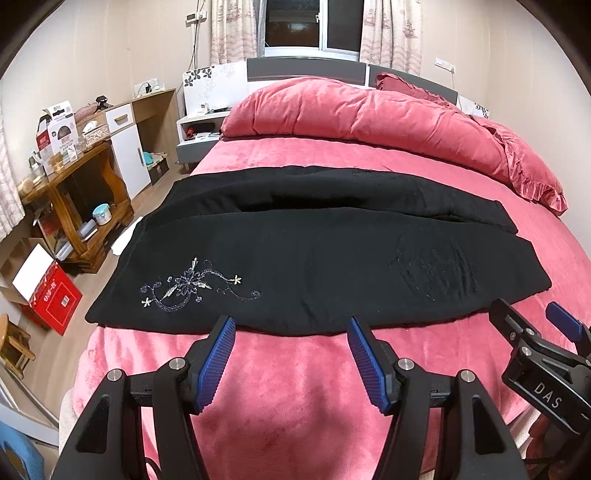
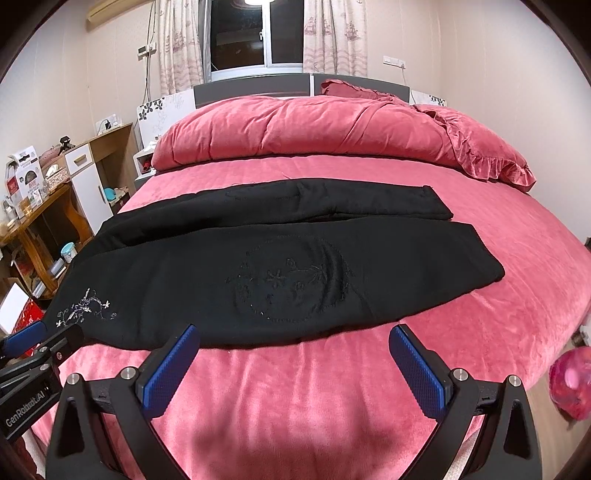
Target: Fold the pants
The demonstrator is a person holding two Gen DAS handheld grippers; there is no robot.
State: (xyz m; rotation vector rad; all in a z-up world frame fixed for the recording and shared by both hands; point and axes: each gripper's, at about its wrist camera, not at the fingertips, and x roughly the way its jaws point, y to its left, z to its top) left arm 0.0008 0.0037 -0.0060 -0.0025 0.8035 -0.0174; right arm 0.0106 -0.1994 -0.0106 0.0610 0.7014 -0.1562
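The thick black fleecy pants (image 1: 317, 254) on the pink velvety bed (image 1: 295, 369) look soft and floppy; both empty claws, left (image 1: 291, 328) and right (image 2: 293, 336), spread apart, should pinch the near edge.

Both cameras sit low over the foot of the bed (image 1: 280, 387), each behind its own gripper fingers, and look along the bed toward the window (image 1: 312, 24). The left wrist view stands more to the left and is near the black pants (image 1: 314, 258). The right wrist view stands more to the right. Both views share the pants, the folded quilt (image 2: 303, 129) and the wooden desk (image 2: 44, 214).
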